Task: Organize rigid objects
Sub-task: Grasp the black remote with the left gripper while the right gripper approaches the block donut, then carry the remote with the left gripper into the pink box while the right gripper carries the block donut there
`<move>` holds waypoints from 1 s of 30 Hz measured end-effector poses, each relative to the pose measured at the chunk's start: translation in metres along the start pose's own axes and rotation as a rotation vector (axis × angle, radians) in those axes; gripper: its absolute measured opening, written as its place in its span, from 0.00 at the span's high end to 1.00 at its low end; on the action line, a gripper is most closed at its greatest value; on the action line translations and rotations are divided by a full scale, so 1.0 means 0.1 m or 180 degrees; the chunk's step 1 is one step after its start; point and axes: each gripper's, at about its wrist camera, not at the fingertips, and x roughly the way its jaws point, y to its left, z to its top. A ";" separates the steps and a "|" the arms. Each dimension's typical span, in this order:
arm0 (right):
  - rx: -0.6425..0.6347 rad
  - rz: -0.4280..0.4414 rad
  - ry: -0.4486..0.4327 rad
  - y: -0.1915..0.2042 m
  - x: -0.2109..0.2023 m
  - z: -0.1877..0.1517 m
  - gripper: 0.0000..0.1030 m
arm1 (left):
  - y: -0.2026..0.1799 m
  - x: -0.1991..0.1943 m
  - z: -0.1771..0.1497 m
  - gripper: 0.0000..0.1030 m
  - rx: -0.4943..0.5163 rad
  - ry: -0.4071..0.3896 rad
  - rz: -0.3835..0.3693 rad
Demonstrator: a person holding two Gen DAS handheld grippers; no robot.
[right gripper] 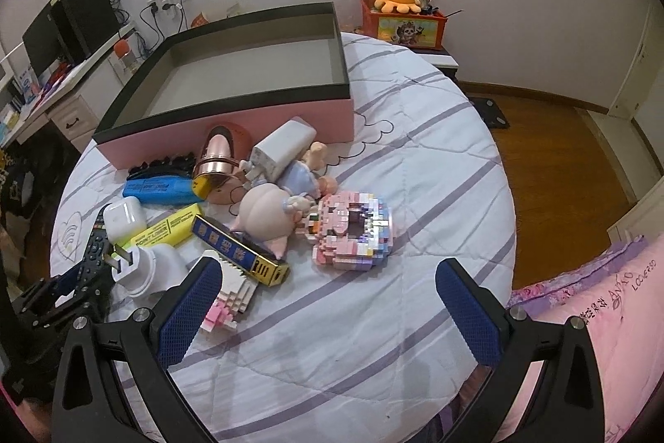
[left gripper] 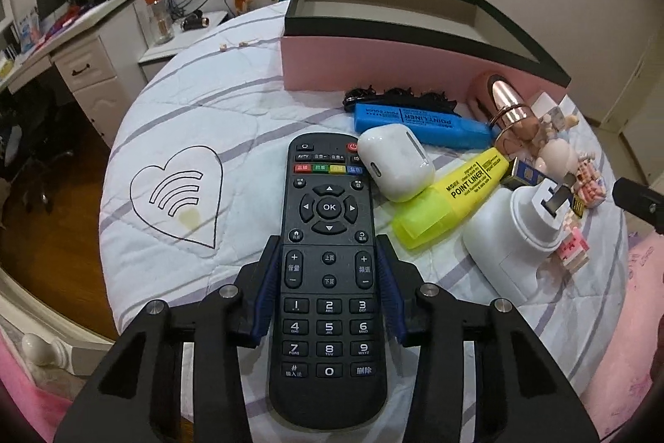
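Left gripper nearest: jaws pinching black remote at mid-length, blue pads against both long edges; remote lies flat on quilted bed cover. Right gripper jaws spread wide over bare quilt, nothing between. Beyond remote: white earbud case touching its top corner, yellow highlighter, white plug adapter, blue highlighter. Farther back: pink box with black rim, inside bare.

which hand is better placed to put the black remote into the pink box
Left. The left gripper is shut on the black remote control, with the pink box with black rim ahead. The right gripper is open over bare quilt.
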 end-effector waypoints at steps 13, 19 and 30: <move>0.0019 -0.0122 0.0059 -0.11 0.14 0.05 0.00 | 0.08 -0.32 0.16 0.58 -0.0153 -0.0309 0.0086; -0.0036 -0.0231 0.0088 -0.14 0.24 0.09 0.01 | 0.07 -0.39 0.26 0.58 -0.0183 -0.0367 0.0033; -0.0239 -0.0231 0.0359 -0.10 0.62 0.13 0.07 | -0.05 -0.23 0.42 0.58 -0.0162 -0.0315 -0.0002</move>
